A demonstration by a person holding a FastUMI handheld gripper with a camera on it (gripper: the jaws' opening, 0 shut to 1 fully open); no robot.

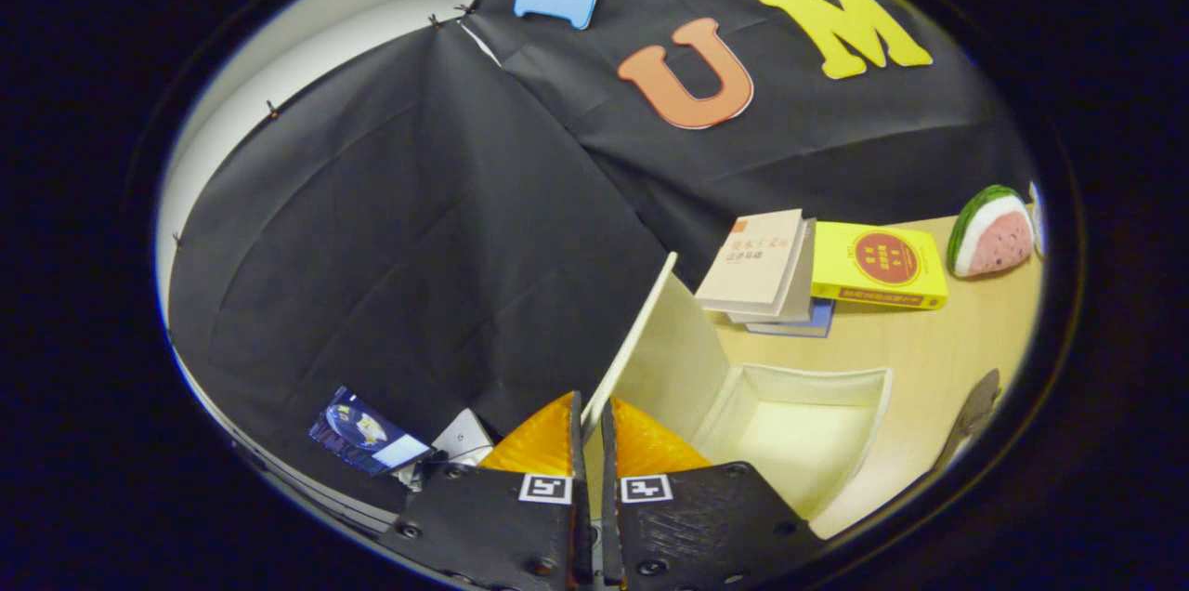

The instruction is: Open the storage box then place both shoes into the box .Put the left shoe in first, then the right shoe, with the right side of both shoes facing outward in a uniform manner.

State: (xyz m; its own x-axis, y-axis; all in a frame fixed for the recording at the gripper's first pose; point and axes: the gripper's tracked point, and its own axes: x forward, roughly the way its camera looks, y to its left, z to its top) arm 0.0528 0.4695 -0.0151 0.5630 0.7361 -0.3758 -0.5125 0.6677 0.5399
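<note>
Surface (938, 359), pale wood, right of frame: open storage box (799, 442), stacked books (766, 270), yellow book (878, 266), watermelon-slice toy (992, 233), dark shoe (975, 410).

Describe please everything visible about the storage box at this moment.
The storage box is cream-white and looks like stiff card. It stands open on the wooden table, with nothing visible inside. Its lid is raised nearly upright, and the tool is shut on the lid's edge, one finger on each side. Books lie beyond it.
</note>
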